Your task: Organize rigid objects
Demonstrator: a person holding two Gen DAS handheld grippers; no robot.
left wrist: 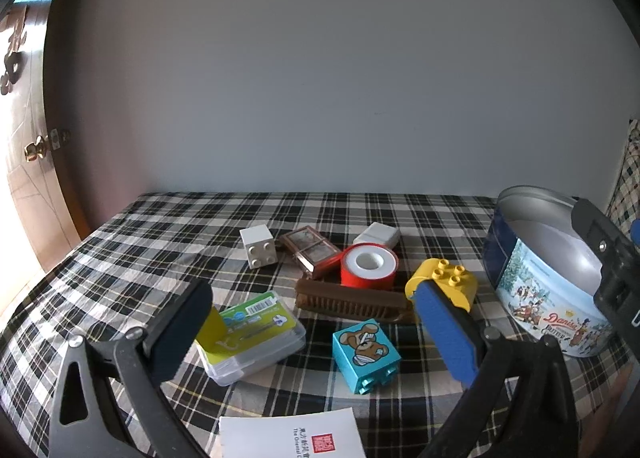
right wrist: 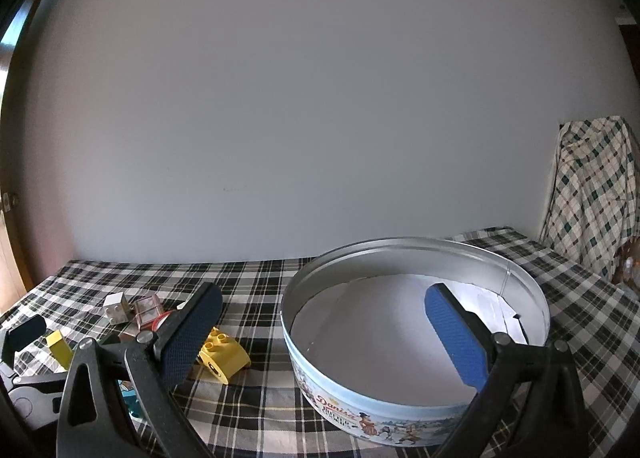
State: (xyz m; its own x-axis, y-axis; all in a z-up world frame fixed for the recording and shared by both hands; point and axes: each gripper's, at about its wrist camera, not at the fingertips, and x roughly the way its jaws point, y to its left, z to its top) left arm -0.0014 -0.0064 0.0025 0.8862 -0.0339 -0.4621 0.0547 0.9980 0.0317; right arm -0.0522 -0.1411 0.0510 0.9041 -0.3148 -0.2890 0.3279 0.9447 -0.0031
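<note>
Cookie tin (right wrist: 416,410) empty. Left gripper (left wrist: 320,330) fingers apart above teal block (left wrist: 366,354), left of tin. Right gripper (right wrist: 324,338) fingers apart over tin rim. Block light, stiff, slick; grip flat sides.

**What things are made of**

The round metal cookie tin (right wrist: 416,342) is looking smooth and shiny inside. The checked cloth cover (left wrist: 160,242) is looking soft and matt. The teal plastic bear block (left wrist: 366,354) is shining. The brown wooden brush (left wrist: 352,300) is looking rough.
</note>
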